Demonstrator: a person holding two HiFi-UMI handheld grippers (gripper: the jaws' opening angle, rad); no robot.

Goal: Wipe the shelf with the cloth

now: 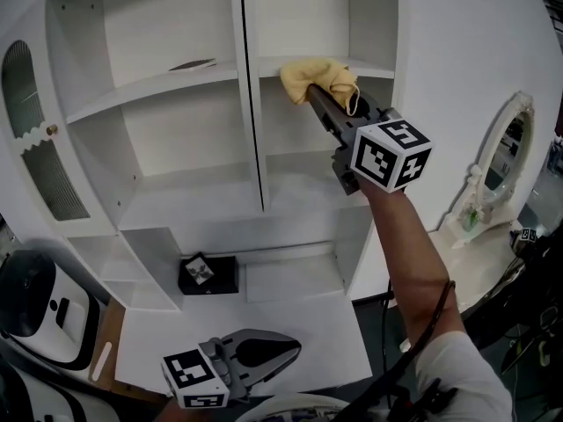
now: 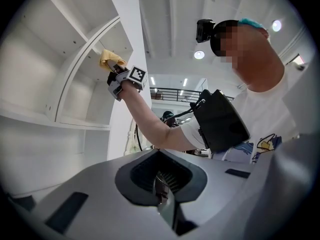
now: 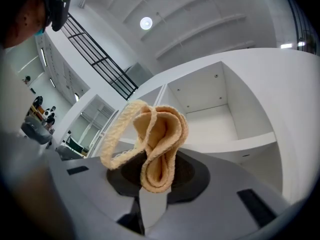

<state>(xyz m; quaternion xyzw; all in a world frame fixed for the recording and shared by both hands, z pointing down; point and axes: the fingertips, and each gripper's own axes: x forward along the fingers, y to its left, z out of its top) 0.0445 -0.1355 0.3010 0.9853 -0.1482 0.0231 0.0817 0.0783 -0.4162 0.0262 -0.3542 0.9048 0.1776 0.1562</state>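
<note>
The right gripper has its jaws clamped on the cloth, which sits bunched at the front edge of the upper right shelf, just beside the divider. To wipe well, the cloth should probably be pressed down so that fabric, not the jaws, meets the board. It would then be swept from the divider to the right wall and worked back toward the rear corners, with the grip kept tight so the bundle does not slip out. The left gripper hangs low, well apart from the shelf, with its jaws together on nothing. The right gripper view shows what the head view does not: the cloth is pinched only at its lower fold, with one hem loop loose at the left. Only the left gripper view shows the cloth from below, at the shelf's edge. No view settles whether the cloth is pressing on the board.
</note>
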